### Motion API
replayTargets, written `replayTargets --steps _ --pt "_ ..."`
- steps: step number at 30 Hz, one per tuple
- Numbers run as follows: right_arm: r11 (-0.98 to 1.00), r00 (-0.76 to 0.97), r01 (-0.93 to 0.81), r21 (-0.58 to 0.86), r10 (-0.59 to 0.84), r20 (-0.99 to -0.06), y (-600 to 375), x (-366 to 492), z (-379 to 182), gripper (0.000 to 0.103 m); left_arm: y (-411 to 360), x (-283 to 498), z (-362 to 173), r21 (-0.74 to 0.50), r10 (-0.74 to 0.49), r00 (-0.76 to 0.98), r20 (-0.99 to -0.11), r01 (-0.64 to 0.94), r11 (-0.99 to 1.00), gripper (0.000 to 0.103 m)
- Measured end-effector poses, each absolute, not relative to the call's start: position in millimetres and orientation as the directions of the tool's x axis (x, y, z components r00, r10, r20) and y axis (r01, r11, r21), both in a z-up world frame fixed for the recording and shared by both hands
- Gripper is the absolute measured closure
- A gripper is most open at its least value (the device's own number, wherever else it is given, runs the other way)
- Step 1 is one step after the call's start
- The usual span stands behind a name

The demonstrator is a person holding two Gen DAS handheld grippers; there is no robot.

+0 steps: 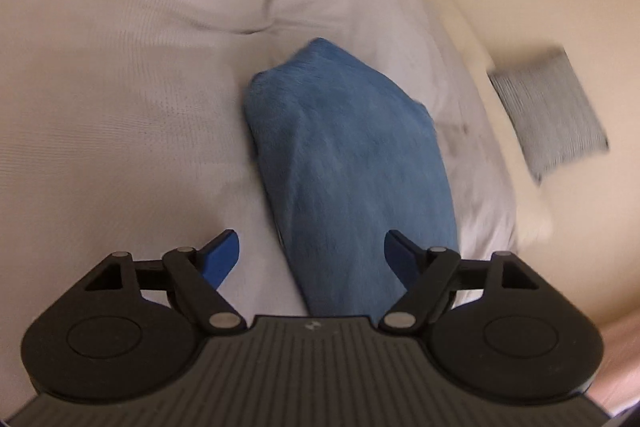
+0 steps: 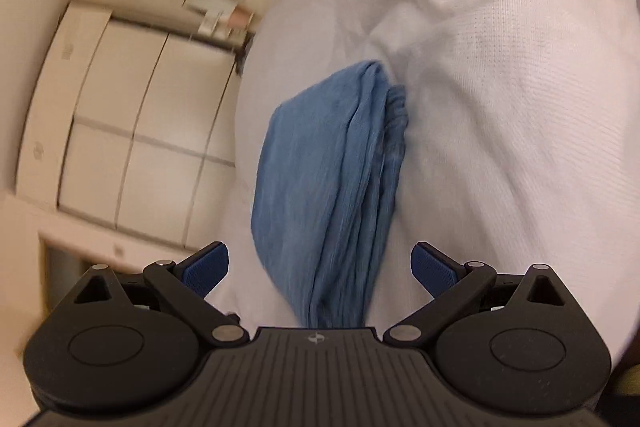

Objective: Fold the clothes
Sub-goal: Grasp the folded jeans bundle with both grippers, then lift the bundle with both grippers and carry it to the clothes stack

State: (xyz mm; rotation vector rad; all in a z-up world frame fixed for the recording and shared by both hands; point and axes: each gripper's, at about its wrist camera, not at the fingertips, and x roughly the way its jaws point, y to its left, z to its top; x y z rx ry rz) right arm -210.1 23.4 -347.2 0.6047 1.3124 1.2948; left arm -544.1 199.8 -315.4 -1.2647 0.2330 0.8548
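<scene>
A folded blue garment [image 1: 344,163] lies on the white bed sheet [image 1: 120,87]. My left gripper [image 1: 312,259] is open, its blue pads spread wide above the garment's near end, gripping nothing. In the right wrist view the same blue garment [image 2: 332,179] shows stacked folds along its right side. My right gripper [image 2: 320,271] is open too, its pads apart on either side of the garment's near end. Both views are slightly blurred.
The bed's edge runs along the right in the left wrist view, with cream floor and a grey striped mat [image 1: 548,111] beyond. In the right wrist view white drawers [image 2: 132,119] stand left of the bed sheet [image 2: 500,87].
</scene>
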Motion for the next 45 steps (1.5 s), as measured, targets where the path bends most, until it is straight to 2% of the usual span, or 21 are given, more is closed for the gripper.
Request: replayTargets --steps 6,11,16,19,21,26,27,29,37,45 --pt "0.286 -0.215 -0.262 0.922 0.914 -0.345 63 -190 -372 0.005 238 -535 -345 -0.789 0.462 0.701 -0.544 -0.614 0.003 0.028" --pt "0.289 -0.218 -0.271 0.918 0.911 -0.351 91 -182 -383 0.01 261 -520 -360 -0.817 0.456 0.73 -0.509 -0.576 0.009 0.045" --pt "0.277 -0.216 -0.338 0.899 0.907 -0.361 116 -183 -380 0.012 275 -511 -372 -0.852 0.461 0.755 -0.466 -0.524 -0.001 0.042" --pt "0.27 -0.204 -0.398 0.877 0.906 -0.372 131 -185 -377 0.022 283 -507 -377 -0.865 0.463 0.767 -0.444 -0.501 0.001 0.042" --pt "0.265 -0.203 -0.423 0.867 0.904 -0.375 143 -185 -379 0.044 286 -505 -375 -0.855 0.462 0.763 -0.453 -0.518 0.019 0.044" --pt "0.236 -0.236 -0.392 0.889 0.909 -0.344 153 -178 -383 0.061 290 -508 -366 -0.851 0.441 0.763 -0.472 -0.526 -0.002 0.059" --pt "0.233 -0.243 -0.392 0.89 0.907 -0.345 152 -179 -376 0.066 288 -508 -358 -0.843 0.435 0.757 -0.487 -0.538 -0.009 0.061" --pt "0.229 -0.257 -0.393 0.89 0.902 -0.346 149 -180 -361 0.07 282 -512 -335 -0.828 0.434 0.743 -0.51 -0.56 -0.015 0.066" --pt "0.234 -0.366 -0.427 0.873 0.839 -0.403 156 -208 -252 0.071 233 -577 -209 -0.802 0.513 0.664 -0.545 -0.591 -0.087 0.069" --pt "0.077 -0.643 -0.414 0.907 0.681 -0.351 197 -310 -142 0.071 128 -711 -86 -0.788 0.749 0.403 -0.527 -0.563 -0.251 0.069"
